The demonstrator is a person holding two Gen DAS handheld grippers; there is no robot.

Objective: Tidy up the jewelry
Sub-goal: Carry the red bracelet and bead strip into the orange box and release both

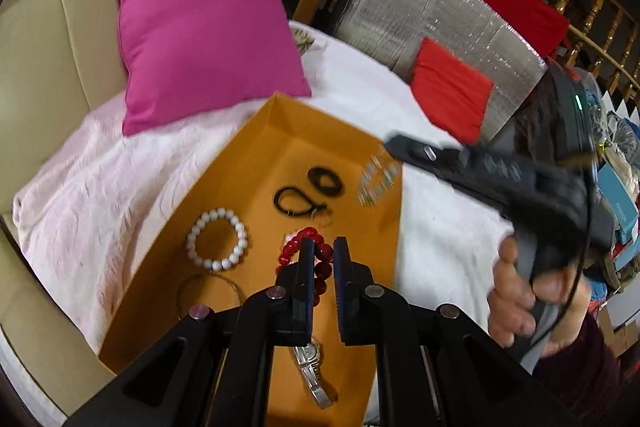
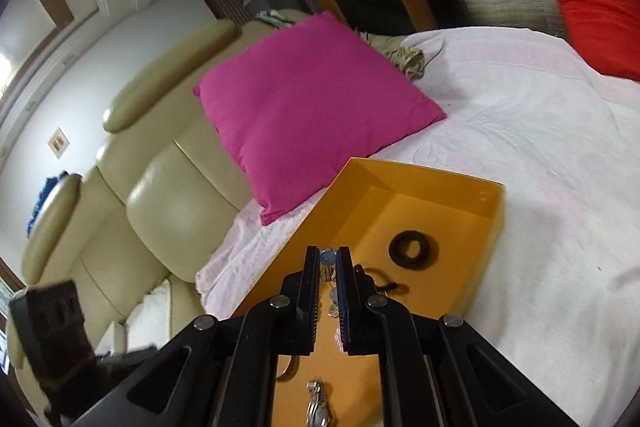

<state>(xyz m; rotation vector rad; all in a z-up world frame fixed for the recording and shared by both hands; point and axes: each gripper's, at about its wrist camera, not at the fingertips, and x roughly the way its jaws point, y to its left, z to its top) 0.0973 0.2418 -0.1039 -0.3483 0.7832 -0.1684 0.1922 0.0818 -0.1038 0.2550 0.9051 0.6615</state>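
Observation:
An orange tray (image 1: 240, 155) lies on the white cover. It holds a white bead bracelet (image 1: 218, 245), a black cord (image 1: 294, 205), a black ring (image 1: 326, 181), a thin bangle (image 1: 208, 283) and a silver watch (image 1: 312, 371). My left gripper (image 1: 324, 247) hovers over the tray, shut on a red bead bracelet (image 1: 322, 271) that hangs between its fingers. Over the tray's right edge, my right gripper (image 1: 390, 145) is blurred, with a clear bead bracelet (image 1: 376, 181) dangling from it. In the right wrist view, my right gripper (image 2: 328, 255) is shut on that clear bead bracelet (image 2: 327, 259), above the orange tray (image 2: 424, 175).
A magenta cushion (image 1: 200, 35) leans on the beige sofa (image 1: 48, 39) just behind the tray. A red cushion (image 1: 450, 89) rests against a silver foil panel (image 1: 420, 11) at the back right. A person's hand (image 1: 520, 291) grips the right gripper's handle. White cover (image 2: 540, 147) spreads to the tray's right.

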